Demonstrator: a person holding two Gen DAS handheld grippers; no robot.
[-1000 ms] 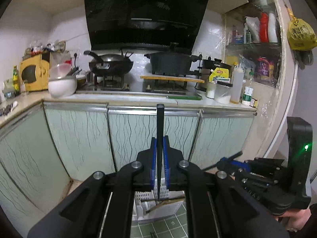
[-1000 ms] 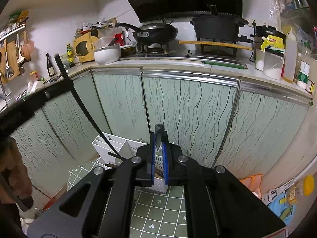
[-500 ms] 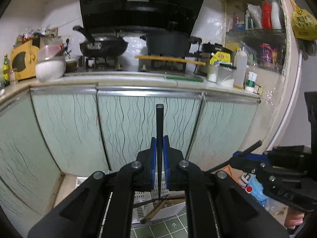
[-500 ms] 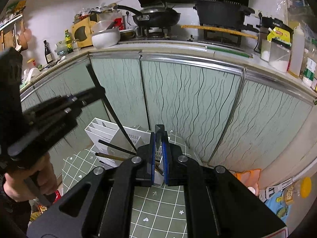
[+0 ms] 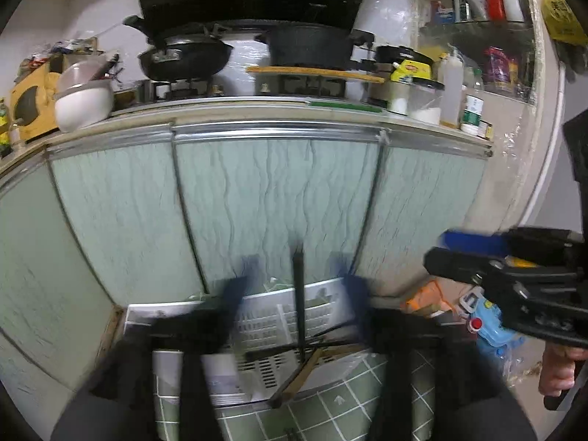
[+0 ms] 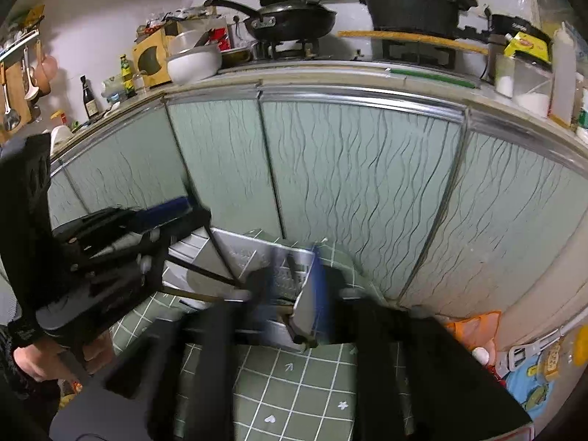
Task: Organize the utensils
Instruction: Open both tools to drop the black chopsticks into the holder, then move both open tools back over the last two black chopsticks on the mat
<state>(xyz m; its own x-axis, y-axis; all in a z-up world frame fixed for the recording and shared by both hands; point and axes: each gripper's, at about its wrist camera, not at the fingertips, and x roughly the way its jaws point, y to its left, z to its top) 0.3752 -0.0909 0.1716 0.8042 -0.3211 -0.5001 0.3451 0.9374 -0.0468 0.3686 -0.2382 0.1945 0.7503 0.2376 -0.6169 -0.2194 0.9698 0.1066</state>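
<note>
From the left wrist, the left tongs (image 5: 297, 275) are opening, blurred pads apart from a thin black utensil (image 5: 298, 294) standing over the white slotted organizer (image 5: 279, 323) on the green tiled floor (image 5: 330, 411). From the right wrist, the right tongs (image 6: 294, 286) are opening above the organizer; nothing clearly gripped; cabinet doors (image 6: 360, 183) stand behind.

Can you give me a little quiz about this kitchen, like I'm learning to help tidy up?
1. Where does the utensil basket sit?
A. on a chair
B. on the green tiled floor
C. in a sink
2. True or false: the black wok sits on the stove.
3. Fill in the colour: the big bowl on the counter is ____.
Key: 1 B; 2 true; 3 white.
</note>
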